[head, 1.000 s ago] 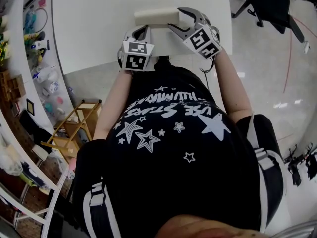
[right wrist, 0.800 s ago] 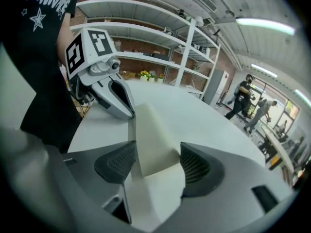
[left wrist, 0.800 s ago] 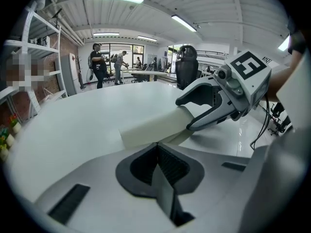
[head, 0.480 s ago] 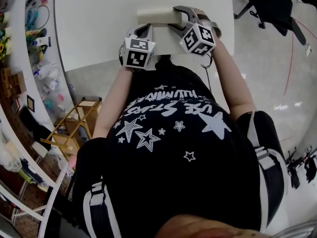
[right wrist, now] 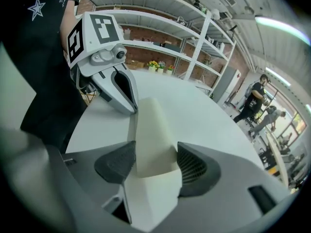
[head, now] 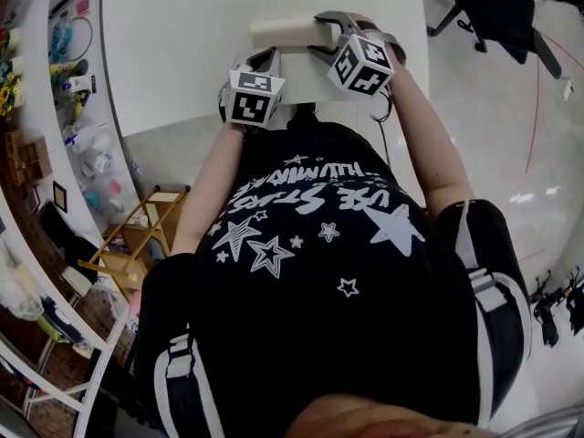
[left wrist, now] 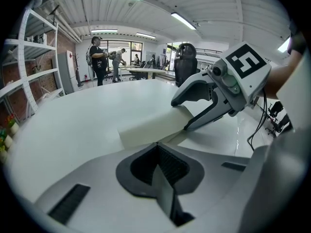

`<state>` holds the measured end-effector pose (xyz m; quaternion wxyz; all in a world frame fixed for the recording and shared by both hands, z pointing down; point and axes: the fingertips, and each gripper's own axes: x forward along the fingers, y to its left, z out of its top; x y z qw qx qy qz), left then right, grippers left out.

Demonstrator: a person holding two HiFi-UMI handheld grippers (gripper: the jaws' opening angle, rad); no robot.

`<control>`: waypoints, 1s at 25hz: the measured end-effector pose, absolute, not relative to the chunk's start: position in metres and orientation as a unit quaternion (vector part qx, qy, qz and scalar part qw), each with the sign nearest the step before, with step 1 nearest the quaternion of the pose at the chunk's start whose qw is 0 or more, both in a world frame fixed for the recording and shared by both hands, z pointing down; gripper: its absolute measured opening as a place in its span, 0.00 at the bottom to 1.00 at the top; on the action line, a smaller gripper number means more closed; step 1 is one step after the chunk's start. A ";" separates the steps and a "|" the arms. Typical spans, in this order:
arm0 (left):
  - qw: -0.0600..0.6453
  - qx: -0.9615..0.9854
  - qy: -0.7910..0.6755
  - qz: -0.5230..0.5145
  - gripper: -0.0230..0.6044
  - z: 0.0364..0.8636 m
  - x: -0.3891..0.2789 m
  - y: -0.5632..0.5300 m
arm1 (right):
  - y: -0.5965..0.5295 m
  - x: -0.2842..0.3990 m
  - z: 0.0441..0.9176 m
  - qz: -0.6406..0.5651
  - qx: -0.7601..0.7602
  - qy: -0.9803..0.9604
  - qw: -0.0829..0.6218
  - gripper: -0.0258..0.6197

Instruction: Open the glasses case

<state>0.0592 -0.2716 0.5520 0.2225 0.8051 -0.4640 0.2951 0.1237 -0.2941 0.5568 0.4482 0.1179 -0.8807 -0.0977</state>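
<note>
Right gripper (right wrist: 154, 165) clamped the glasses case (right wrist: 150, 130); left gripper (left wrist: 158, 154) closed beside it.
We saw the right jaws held apart by the case's end between the pads. The left jaws were together on nothing, tips at its far end. We judged it light, rigid, likely slippery: hold the base, take the lid's edge.

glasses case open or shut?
Looks shut: the glasses case is a closed prism between jaws of the right gripper; no interior shows.
</note>
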 end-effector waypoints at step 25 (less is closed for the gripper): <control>0.243 0.805 -0.452 0.298 0.06 0.555 0.060 -0.269 | -0.337 0.129 0.514 -0.029 0.164 -0.907 0.387 0.47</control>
